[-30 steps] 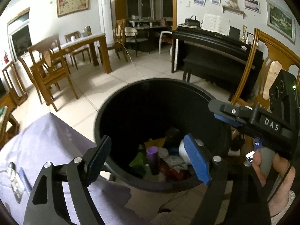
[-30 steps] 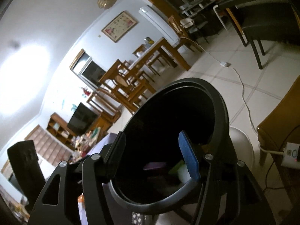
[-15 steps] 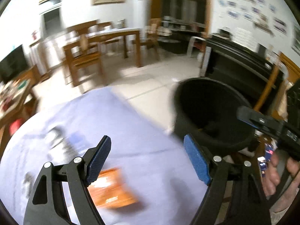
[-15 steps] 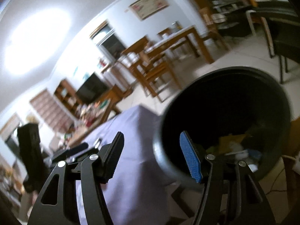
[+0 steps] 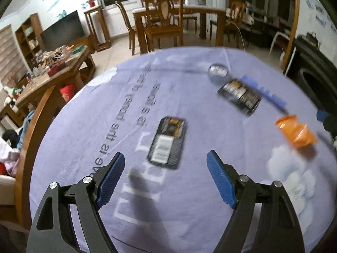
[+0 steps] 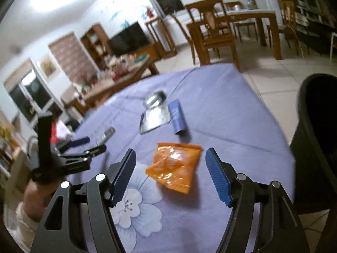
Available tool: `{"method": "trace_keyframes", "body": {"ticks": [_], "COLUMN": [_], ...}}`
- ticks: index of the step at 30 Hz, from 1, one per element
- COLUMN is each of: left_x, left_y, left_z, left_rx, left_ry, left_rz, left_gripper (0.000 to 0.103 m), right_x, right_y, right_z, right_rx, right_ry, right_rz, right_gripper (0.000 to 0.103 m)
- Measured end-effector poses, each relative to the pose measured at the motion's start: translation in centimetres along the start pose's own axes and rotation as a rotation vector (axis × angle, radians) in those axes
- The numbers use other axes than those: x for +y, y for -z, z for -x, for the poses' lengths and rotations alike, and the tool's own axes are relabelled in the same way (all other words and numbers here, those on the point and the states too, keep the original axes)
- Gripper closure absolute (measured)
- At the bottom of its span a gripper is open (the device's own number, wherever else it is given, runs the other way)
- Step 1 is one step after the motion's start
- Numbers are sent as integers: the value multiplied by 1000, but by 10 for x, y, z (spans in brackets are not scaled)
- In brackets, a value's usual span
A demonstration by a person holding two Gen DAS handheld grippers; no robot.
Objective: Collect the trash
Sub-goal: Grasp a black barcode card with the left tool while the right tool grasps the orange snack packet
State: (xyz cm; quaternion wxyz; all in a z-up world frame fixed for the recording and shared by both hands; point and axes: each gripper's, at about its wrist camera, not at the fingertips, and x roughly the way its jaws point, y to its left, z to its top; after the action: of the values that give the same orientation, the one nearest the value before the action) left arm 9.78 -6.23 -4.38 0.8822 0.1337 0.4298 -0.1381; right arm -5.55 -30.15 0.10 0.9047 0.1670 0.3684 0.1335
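Note:
My left gripper [image 5: 165,168] is open and empty above the purple tablecloth [image 5: 118,109], just short of a flat black wrapper [image 5: 167,140]. A second dark wrapper [image 5: 240,96], a blue tube [image 5: 263,91], a clear crumpled piece [image 5: 218,71] and an orange snack bag [image 5: 296,131] lie farther right. My right gripper [image 6: 170,168] is open and empty, its jaws either side of the orange snack bag [image 6: 173,169] and a little above it. The blue tube [image 6: 178,116] and a silver wrapper [image 6: 153,119] lie beyond. The black trash bin [image 6: 313,139] stands off the table's right edge.
The left gripper [image 6: 84,149] and its hand show at the left of the right wrist view. A wooden chair back [image 5: 31,126] curves along the table's left side. A dining table with chairs [image 5: 177,21] and a cluttered coffee table [image 5: 52,71] stand behind.
Both grippers have swung left from over the trash bin to over the table. The bin has left the middle of both views; wrappers now lie before the open jaws.

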Motion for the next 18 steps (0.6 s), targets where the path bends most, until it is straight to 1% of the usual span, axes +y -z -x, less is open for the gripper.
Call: {"method": "trace_keyframes", "body": {"ticks": [3,5,6,7,8,9,10,11,12,13,16,18], "left_x": [7,9,11,11,13,10,9,11,13,13,16,19], "left_y": [-1,-1,-3,-3,-1,1,0,0,-2,-2,-3,-2], "left_z": [-3,-4,-5,-4,-6,-3,-3,-5,-8,-8,-8,-5], "left_rx": [-15,-18,-18,-23,-27,-31,-34,-37,-38,-41,-44,-46], "left_ry": [39,60,82,81,84,86,88,89,88,86,91,135], "left_rz": [-10,-14,-11,-18,-23,-30,-36,-37,-37,-38,-28,1], "left_gripper": [23,25,31,37,41,47,54,57,63,74,74,74], "right_x": [14,19,22,25,26,29,31,33,30,33,31,30], "right_y": [0,2,4,5,5,6,5,5,6,6,6,6], "right_z": [-24,-36,-41,-44,-46,-49,-54,-56,-56,-60,-59,-51], "right_rx": [78,119,134,143,153,156,162,165,167,167,151,114], "right_ry": [64,101,127,140,153,171,203,223,225,224,200,184], "right_rz": [40,54,67,79,95,113,139,158,166,171,160,154], "right_gripper": [33,33,33,32,33,36,43,44,47,48,49,49]}}
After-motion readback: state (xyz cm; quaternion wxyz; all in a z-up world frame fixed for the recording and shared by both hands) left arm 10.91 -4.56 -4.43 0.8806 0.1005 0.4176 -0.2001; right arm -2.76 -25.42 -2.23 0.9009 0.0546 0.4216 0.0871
